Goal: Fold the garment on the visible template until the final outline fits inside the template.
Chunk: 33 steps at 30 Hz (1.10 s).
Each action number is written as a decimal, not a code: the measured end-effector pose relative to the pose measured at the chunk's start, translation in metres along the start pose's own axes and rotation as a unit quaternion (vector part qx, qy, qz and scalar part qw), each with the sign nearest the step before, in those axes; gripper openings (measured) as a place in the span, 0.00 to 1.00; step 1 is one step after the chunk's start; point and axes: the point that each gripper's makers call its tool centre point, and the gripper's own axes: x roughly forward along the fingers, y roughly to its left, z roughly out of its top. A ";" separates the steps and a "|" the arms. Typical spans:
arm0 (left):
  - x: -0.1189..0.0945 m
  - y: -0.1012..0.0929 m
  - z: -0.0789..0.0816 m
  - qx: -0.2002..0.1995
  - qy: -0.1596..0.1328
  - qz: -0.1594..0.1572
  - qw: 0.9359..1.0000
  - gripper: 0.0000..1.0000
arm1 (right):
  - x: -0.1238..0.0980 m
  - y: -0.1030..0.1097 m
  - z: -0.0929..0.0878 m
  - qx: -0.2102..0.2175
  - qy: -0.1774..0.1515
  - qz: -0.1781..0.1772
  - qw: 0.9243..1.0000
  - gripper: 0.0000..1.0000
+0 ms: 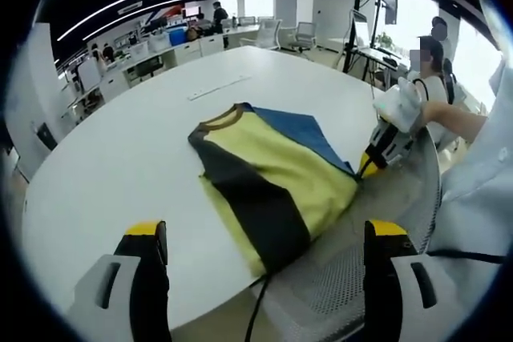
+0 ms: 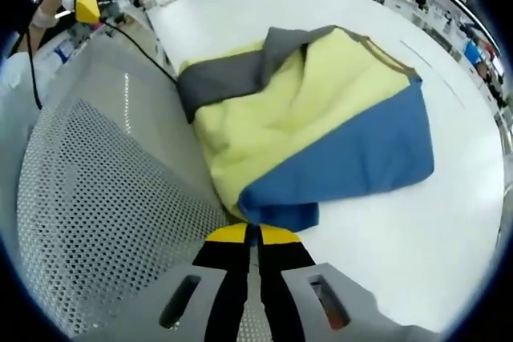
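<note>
A garment [image 1: 272,174] in yellow, blue and dark grey lies partly folded on the round white table [image 1: 120,158], near its edge. My left gripper [image 1: 264,234] is open, its yellow-tipped jaws wide apart and short of the cloth. In the left gripper view, my right gripper [image 1: 383,148], held by a gloved hand, sits at the garment's blue corner. In the right gripper view the garment [image 2: 321,110] spreads ahead, its blue flap nearest. My right gripper [image 2: 252,234] has its jaws pressed together on the blue corner [image 2: 276,215]. The left gripper [image 2: 88,7] shows at the top left.
A grey perforated chair back [image 2: 104,198] stands against the table edge, also visible as the mesh [image 1: 361,270] between my jaws. A black cable [image 2: 136,42] runs across it. A pale strip [image 1: 218,87] lies farther back on the table. People [image 1: 433,62] and office desks are behind.
</note>
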 end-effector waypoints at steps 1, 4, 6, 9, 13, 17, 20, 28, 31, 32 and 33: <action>0.000 0.000 0.000 -0.001 -0.001 0.000 1.000 1.00 | -0.002 -0.002 0.000 0.004 -0.002 0.000 1.000 0.03; -0.001 0.001 -0.001 -0.003 0.001 0.003 1.000 1.00 | -0.011 -0.014 -0.002 0.017 -0.007 -0.016 1.000 0.03; -0.001 0.001 -0.002 -0.002 0.003 0.003 1.000 1.00 | -0.019 -0.025 -0.004 0.027 -0.011 -0.028 0.999 0.03; -0.001 0.001 -0.001 -0.004 0.003 0.005 1.000 1.00 | -0.033 -0.043 -0.005 0.046 -0.028 -0.046 0.997 0.03; -0.001 0.001 0.000 -0.004 0.003 0.006 1.000 1.00 | -0.053 -0.057 0.006 0.072 -0.064 -0.051 0.994 0.03; 0.000 0.000 0.001 -0.005 0.003 0.006 1.000 1.00 | -0.069 -0.072 0.010 0.083 -0.081 -0.061 0.991 0.03; 0.000 0.000 0.000 -0.007 0.004 0.007 1.000 1.00 | -0.075 -0.074 0.012 0.093 -0.089 -0.058 0.990 0.03; -0.003 0.002 -0.002 -0.014 0.005 0.014 1.000 1.00 | -0.086 -0.083 0.001 0.119 -0.098 -0.062 0.986 0.03; -0.002 0.001 -0.003 -0.015 0.007 0.014 1.000 1.00 | -0.090 -0.088 -0.008 0.129 -0.096 -0.068 0.985 0.03; -0.002 0.000 -0.004 -0.016 0.009 0.012 1.000 1.00 | -0.092 -0.089 -0.010 0.133 -0.096 -0.070 0.984 0.03; -0.001 0.000 -0.003 -0.015 0.010 0.012 1.000 1.00 | -0.093 -0.090 -0.012 0.136 -0.096 -0.071 0.983 0.03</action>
